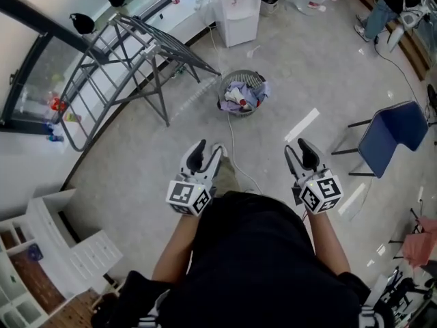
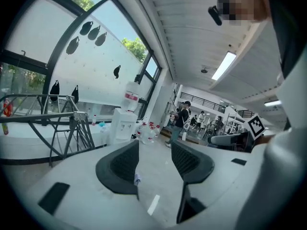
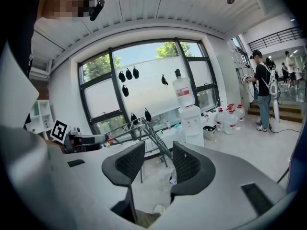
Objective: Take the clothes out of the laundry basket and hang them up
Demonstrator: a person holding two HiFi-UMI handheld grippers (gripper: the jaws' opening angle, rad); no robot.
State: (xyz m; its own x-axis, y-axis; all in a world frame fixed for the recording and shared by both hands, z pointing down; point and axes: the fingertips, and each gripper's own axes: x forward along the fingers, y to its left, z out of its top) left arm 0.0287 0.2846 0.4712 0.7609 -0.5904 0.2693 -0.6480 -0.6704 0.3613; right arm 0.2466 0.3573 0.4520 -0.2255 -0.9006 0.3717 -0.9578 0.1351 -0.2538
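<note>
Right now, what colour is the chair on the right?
The chair is dark blue with black legs; the head view shows it best.

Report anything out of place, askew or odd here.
Nothing is spilled or damaged. One oddity: a loose white cable trails over the floor from beside the laundry basket, where it could catch a foot. The drying rack stands bare.

Both forearms reach forward from the torso, bare, side by side and well apart. The left gripper (image 1: pixel 206 154) and right gripper (image 1: pixel 299 154) point ahead and a little downward, marker cubes nearest the body. Each has its jaws apart with nothing between them.
</note>
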